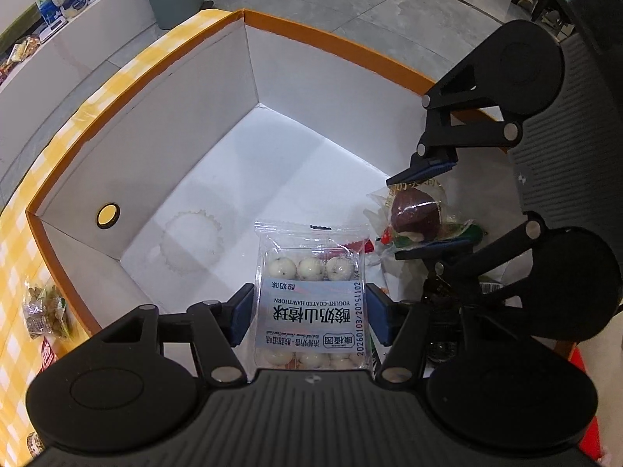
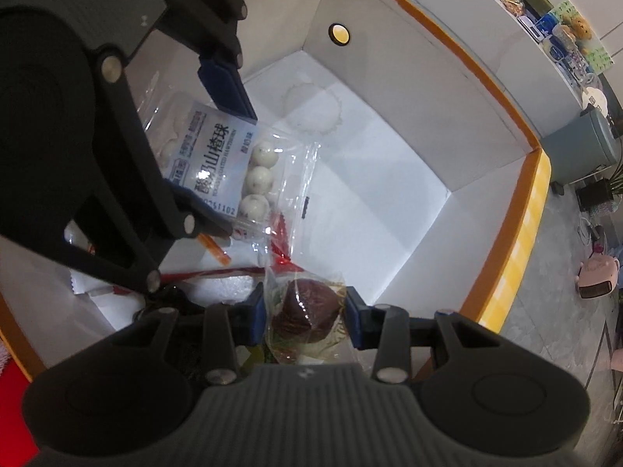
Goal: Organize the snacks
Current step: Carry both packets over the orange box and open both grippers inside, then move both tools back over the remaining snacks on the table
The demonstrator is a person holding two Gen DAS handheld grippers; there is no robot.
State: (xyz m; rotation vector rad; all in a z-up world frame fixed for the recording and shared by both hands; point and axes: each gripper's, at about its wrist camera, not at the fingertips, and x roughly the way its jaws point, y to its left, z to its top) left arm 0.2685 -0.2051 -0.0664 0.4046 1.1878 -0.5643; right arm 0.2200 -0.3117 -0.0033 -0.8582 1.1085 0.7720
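The yogurt-coated hawthorn packet point(image 1: 310, 295) sits clamped between the blue pads of my left gripper point(image 1: 309, 317), hanging over the white floor of the orange-rimmed box point(image 1: 155, 144), near its front. Just to its right, my right gripper point(image 2: 305, 317) is closed on a clear-wrapped dark brown snack point(image 2: 305, 313), also inside the box, above a few red and green wrappers point(image 1: 393, 239) lying on the floor. A frilly clear wrapper point(image 1: 190, 243) lies farther left, and the yellow checked cloth point(image 1: 23, 241) spreads outside the box.
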